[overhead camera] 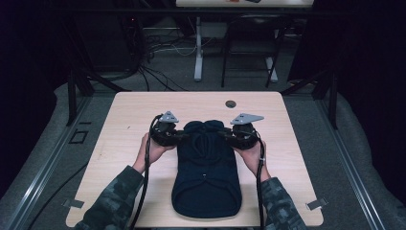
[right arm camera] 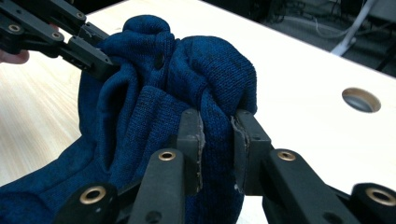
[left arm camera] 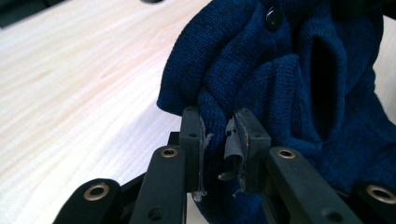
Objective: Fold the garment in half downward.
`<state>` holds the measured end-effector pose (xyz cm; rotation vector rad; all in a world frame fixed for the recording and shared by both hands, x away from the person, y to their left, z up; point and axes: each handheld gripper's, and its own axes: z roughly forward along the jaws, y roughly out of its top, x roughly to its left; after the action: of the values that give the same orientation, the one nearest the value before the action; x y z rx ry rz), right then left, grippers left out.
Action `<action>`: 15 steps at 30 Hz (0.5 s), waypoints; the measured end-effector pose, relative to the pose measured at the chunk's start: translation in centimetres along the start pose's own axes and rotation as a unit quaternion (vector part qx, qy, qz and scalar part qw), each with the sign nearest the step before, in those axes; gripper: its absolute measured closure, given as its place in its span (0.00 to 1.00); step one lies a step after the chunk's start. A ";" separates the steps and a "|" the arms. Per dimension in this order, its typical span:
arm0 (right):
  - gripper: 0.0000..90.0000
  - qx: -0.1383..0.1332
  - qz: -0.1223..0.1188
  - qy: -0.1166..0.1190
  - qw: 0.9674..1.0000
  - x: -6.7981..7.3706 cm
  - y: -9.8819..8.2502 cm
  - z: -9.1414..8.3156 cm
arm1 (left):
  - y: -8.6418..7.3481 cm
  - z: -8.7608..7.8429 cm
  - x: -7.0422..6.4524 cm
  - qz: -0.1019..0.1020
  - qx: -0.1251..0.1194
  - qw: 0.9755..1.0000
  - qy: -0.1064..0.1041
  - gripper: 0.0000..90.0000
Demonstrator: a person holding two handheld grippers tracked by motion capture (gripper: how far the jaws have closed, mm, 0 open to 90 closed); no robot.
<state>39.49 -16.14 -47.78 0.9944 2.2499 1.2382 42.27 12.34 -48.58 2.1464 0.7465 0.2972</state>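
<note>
Wooden table [overhead camera: 129, 120]; blue sweater [overhead camera: 207, 177] in jaws

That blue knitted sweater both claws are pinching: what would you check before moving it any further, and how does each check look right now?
1. Left gripper clamped on the blue sweater: ok, knit is bunched between its pads.
2. Right gripper clamped on the sweater: ok, a thick fold sits between its pads.
3. Both grips at the same end: ok, they hold the far end from either side.
4. Near end lying flat on the table: ok, it rests spread out.
5. Button free of the pads: ok, it sits above the left grip.
6. How many layers each grip holds: cannot tell.
</note>
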 end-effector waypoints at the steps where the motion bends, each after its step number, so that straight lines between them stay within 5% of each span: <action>1: 0.83 -0.003 -0.001 -0.001 1.000 0.1 -0.1 -0.1 | 0.0 -0.1 -0.3 0.008 -0.003 1.000 0.006 0.85; 6: 0.83 -0.011 -0.005 -0.009 1.000 0.2 -0.7 -0.7 | 0.3 -0.2 -1.1 0.030 -0.014 0.999 0.016 0.85; 10: 0.83 -0.035 -0.010 -0.022 0.999 0.4 -1.2 -1.4 | 0.5 -0.2 -1.5 0.013 -0.007 1.000 -0.016 0.81; 15: 0.84 -0.058 -0.030 -0.038 0.997 1.1 -1.9 -1.7 | 0.4 0.3 -2.0 0.025 0.012 0.999 -0.020 0.80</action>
<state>36.87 -16.98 -48.49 0.9086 2.1101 1.2671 40.99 10.74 -48.36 2.1888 0.6781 0.2709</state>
